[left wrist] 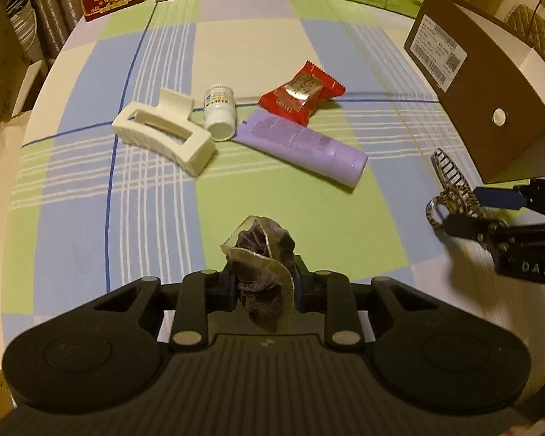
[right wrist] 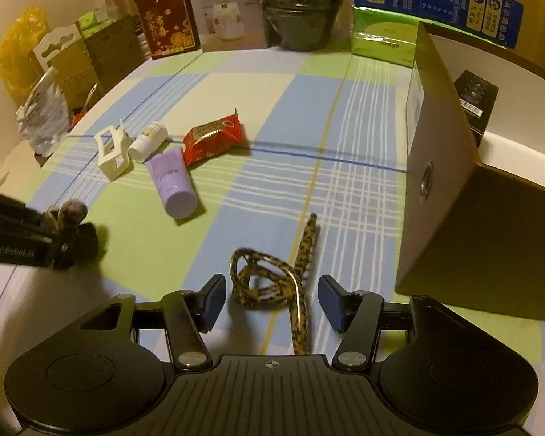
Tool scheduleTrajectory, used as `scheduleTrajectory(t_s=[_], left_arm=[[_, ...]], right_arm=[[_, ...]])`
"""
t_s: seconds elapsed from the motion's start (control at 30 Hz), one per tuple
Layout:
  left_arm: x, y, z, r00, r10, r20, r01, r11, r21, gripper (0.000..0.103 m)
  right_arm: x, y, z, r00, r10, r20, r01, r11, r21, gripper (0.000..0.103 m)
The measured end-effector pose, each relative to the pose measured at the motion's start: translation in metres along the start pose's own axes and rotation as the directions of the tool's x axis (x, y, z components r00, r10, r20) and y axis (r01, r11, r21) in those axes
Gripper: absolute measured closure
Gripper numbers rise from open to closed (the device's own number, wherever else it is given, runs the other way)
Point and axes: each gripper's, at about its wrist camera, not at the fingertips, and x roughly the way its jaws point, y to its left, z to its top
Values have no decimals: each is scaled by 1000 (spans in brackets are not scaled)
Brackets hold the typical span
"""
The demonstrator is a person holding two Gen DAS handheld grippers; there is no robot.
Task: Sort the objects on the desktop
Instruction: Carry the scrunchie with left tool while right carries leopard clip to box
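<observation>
My left gripper (left wrist: 263,283) is shut on a dark purple scrunchie (left wrist: 261,250) with a sheer gold-edged frill, held just above the checked tablecloth (left wrist: 91,218). From the right wrist view that gripper (right wrist: 69,225) sits at the left. My right gripper (right wrist: 272,301) is open, and a leopard-print hair clip (right wrist: 265,279) lies on the cloth between its blue pads (right wrist: 214,301), which stand apart from it. That clip (left wrist: 450,178) lies beside a brown cardboard box (right wrist: 447,181). Farther off lie a cream claw clip (left wrist: 163,134), a white pill bottle (left wrist: 219,112), a red snack packet (left wrist: 301,94) and a purple tube (left wrist: 301,145).
Along the far table edge stand a red gift box (right wrist: 165,21), a white humidifier carton (right wrist: 229,11), a dark pot (right wrist: 301,11) and green tissue packs (right wrist: 381,36). Bags and cartons (right wrist: 43,109) crowd the left side beyond the table. The brown box has a white inside (right wrist: 508,101).
</observation>
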Motion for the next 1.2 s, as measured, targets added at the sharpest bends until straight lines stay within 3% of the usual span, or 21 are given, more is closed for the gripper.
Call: scheduleTrajectory(t_s=[0.1,0.13,0.5,0.87,1.2], left_arm=[[-1,0,1,1000,13,7,-13,1000,-7,80],[-1,-1,2,1000,20,12,-20,1000,-3,80],[-7,-12,4,999,32,36,-33,999,16,80],[-52,-43,4,994,-14,110,7,998,66,80],[-95,-91,21,972,-105,211,70,983,168,80]], right_arm=[[8,1,5,1000,2,2,-2,1000,17,52],[10,1,7,1000,-5,-1,5,1000,16,62],[-7,5,5,1000,15,10,-14,999,-32,67],[-71,-9,3,986,127,105,-128,992,11,67],[-137,-42,5,971,109,213,-121,992,42,67]])
